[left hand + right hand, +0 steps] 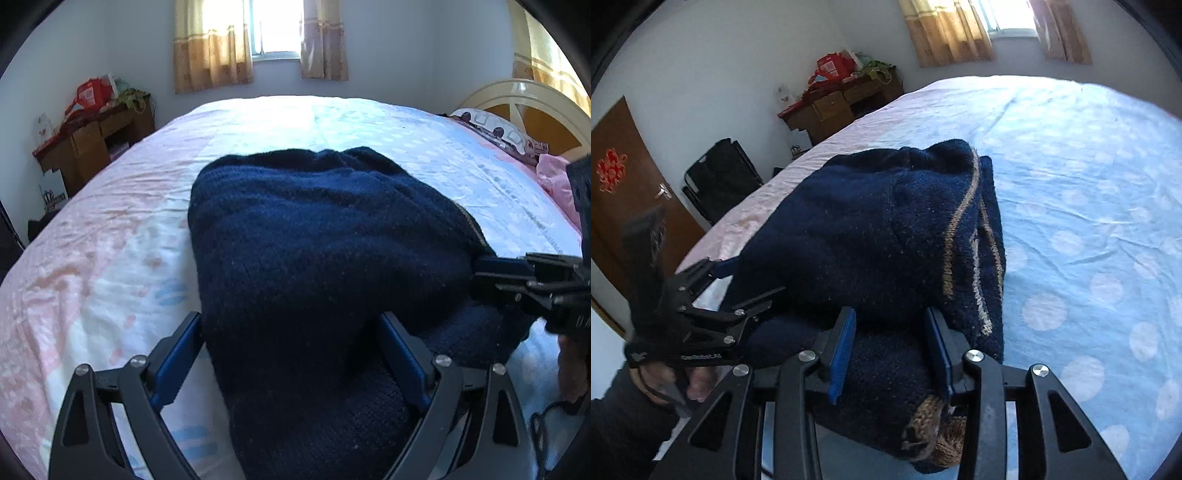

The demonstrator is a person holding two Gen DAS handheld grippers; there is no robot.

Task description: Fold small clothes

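Sweater: a dark blue knitted sweater [306, 236] with tan stripes lies folded in a heap on the bed [424, 147], near the bed's front edge.
Left tongs: the left tongs [291, 354] stand wide apart, one blue pad on each side of the sweater's near end; neither pad presses the wool.
Right tongs: the right tongs [892, 347] stand partly apart over the sweater's near corner, the knit between the pads; a gap shows at each pad, so no grip.
Writing: white lettering on the left tongs' body, seen from the right wrist, is too blurred to read.
Hand: a hand [698, 384] holds the left tongs, left of the sweater.
Worktop: a wooden worktop [846, 99] beyond the sweater carries red packages [833, 66]; their print is unreadable.
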